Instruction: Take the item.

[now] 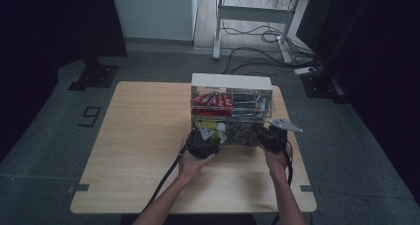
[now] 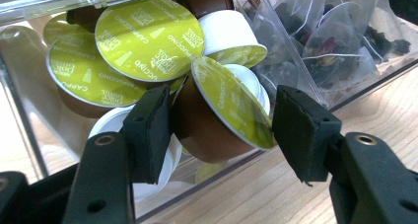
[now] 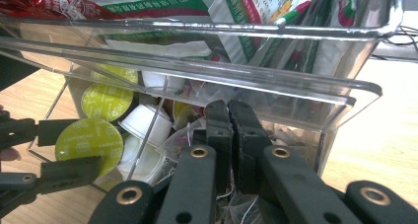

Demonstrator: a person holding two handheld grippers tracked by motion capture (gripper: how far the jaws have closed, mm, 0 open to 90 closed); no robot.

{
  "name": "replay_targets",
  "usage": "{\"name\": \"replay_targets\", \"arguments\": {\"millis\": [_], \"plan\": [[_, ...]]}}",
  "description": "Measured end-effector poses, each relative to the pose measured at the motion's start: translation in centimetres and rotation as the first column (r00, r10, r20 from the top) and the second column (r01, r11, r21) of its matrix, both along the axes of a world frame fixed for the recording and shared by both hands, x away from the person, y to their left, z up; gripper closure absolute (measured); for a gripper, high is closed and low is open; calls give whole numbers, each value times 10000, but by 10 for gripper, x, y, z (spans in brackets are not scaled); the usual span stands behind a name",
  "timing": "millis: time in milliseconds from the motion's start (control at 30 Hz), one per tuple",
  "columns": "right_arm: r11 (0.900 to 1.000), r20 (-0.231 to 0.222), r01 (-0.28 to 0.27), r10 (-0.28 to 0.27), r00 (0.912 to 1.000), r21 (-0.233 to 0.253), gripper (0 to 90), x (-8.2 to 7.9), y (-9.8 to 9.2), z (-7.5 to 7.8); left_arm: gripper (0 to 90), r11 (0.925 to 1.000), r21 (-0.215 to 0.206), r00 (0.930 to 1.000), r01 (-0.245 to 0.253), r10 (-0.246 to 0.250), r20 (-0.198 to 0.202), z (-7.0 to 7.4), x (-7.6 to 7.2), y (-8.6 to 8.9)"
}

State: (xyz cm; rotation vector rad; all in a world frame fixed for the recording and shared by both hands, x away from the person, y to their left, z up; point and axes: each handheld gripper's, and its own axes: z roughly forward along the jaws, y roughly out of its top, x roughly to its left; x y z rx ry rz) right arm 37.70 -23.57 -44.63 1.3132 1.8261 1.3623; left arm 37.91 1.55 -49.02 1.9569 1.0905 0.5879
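A clear plastic drawer organizer [image 1: 232,81] stands at the table's far middle. Its lower left drawer [image 2: 22,105] holds coffee capsules with yellow-green lids. My left gripper [image 2: 224,120] is open, its jaws on either side of a brown capsule [image 2: 207,130] tilted at the drawer's front; the same capsule [image 3: 88,141] appears in the right gripper view. In the high view the left gripper [image 1: 203,140] is at the organizer's front left. My right gripper [image 3: 230,115] is shut in the lower right drawer among tea bags [image 2: 320,41]; I see nothing between its pads. From above, the right gripper [image 1: 267,136] sits at the front right.
The upper drawers hold red packets [image 1: 213,101] and green-and-white sachets [image 3: 246,26], and the upper drawer's clear front [image 3: 296,81] overhangs my right jaws. The wooden table [image 1: 143,136] is bare on the left and front. A desk and cables stand on the floor beyond.
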Motion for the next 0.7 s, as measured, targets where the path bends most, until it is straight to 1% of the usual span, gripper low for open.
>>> {"name": "replay_targets", "arguments": {"millis": [133,200,233,267,300,333,500,600,700], "plan": [[10000,10,-3,3,10000,12,864,0,0,0,420,9999,131,9999,-27,26,107,0,-1,0],[10000,17,8,-8,10000,7,864,0,0,0,439,9999,32,9997,-99,99,220,0,-1,2],[10000,16,7,-7,10000,4,864,0,0,0,464,9999,32,9997,-99,99,220,0,-1,2],[10000,14,9,-9,10000,6,864,0,0,0,494,9999,-20,9992,-155,156,375,2,-2,3],[10000,14,9,-9,10000,6,864,0,0,0,503,9999,-20,9992,-155,156,375,2,-2,3],[10000,12,1,-1,10000,9,864,0,0,0,510,9998,-92,9988,-173,177,467,3,-3,4],[10000,24,18,-18,10000,19,864,0,0,0,532,9997,-172,9980,-164,174,612,3,-3,4],[10000,36,18,-18,10000,27,864,-1,0,0,550,9996,-257,9966,-154,175,806,4,-5,5],[10000,37,21,-21,10000,25,864,-1,0,0,559,9994,-301,9961,-140,165,861,5,-5,5]]}}
